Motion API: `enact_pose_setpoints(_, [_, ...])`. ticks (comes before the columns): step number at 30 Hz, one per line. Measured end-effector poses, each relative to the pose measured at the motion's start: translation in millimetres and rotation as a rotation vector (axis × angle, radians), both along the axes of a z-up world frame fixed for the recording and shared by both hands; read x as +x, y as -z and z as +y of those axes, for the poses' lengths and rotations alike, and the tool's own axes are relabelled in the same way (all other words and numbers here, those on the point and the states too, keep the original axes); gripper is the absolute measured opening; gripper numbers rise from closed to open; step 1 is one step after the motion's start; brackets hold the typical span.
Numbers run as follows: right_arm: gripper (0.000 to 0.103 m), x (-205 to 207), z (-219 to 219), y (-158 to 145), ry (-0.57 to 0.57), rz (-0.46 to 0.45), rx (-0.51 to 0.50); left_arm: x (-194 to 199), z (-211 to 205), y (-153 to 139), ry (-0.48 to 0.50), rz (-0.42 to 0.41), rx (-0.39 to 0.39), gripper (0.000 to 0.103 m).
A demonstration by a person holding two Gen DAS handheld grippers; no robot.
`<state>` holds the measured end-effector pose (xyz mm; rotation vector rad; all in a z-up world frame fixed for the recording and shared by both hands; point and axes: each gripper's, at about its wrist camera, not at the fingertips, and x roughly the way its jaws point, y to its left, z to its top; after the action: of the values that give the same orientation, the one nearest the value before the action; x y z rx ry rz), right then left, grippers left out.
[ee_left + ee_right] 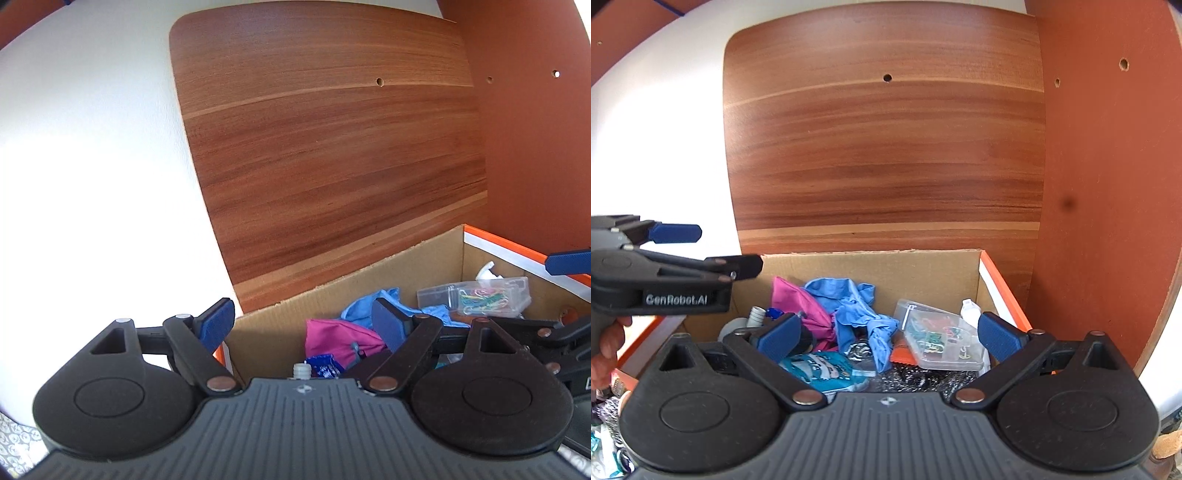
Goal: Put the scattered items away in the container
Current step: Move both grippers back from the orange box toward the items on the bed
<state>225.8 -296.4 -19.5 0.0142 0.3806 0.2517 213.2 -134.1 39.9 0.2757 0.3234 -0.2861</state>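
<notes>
Right wrist view: your right tool (892, 332) hangs over the near edge of the box (871, 264), tipped slightly down, jaws at their widest with nothing gripped. Your left tool (304, 323) sits at the box's left wall, jaws wide and empty; your hand (607, 347) shows under it. Inside the box lie a pink cloth (801, 302), a blue cloth (857, 310), a clear clip case (938, 339), a teal packet (827, 369) and a white bottle (969, 312). Things under the cloths are hard to make out.

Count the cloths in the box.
2. A pink cloth lies back left in the cardboard box; a blue cloth is bunched beside it, centre. More may be buried underneath.
</notes>
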Motion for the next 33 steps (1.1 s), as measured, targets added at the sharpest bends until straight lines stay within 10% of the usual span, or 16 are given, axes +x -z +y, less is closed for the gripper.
enact_pose_setpoints(4, [0.103, -8.8, 2.8, -1.7, -0.008, -0.007, 0.003, 42.7, -42.0, -13.5, 0.015, 0.028, -0.021, 0.083])
enact_pose_setpoints(33, [0.103, -87.8, 46.2, 2.1, -0.180, -0.005, -0.003, -46.0, 34.7, 0.5, 0.029, 0.093, -0.040, 0.088])
